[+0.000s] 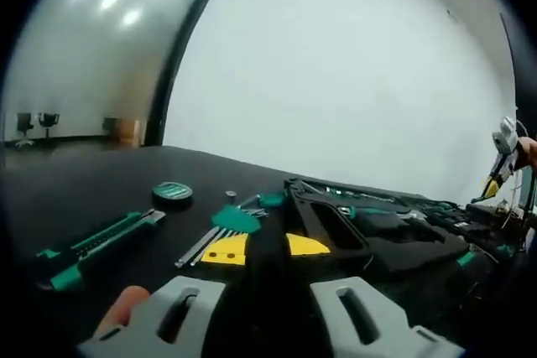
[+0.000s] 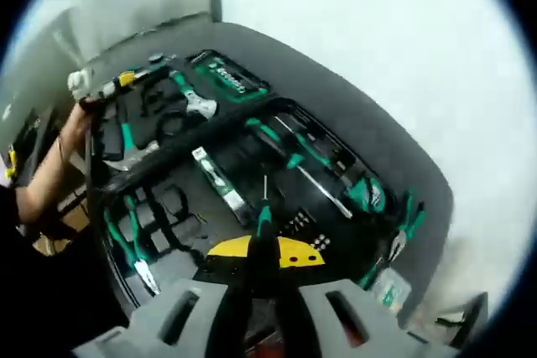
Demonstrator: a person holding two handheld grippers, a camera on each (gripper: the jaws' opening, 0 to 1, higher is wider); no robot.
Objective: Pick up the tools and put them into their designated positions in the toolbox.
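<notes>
Both of my grippers hover over the toolbox [image 2: 252,115].
Right gripper [image 2: 262,251] clamps a green screwdriver [image 2: 264,211]; left gripper [image 1: 266,251] jaws together, empty.

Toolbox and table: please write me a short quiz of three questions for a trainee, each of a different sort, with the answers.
1. True or false: the utility knife lies inside the toolbox.
2. The toolbox is: A open, B shut, C upside down.
3. Fill in: the round green disc rests on the black ____.

Key: 1 false; 2 A; 3 table.
</notes>
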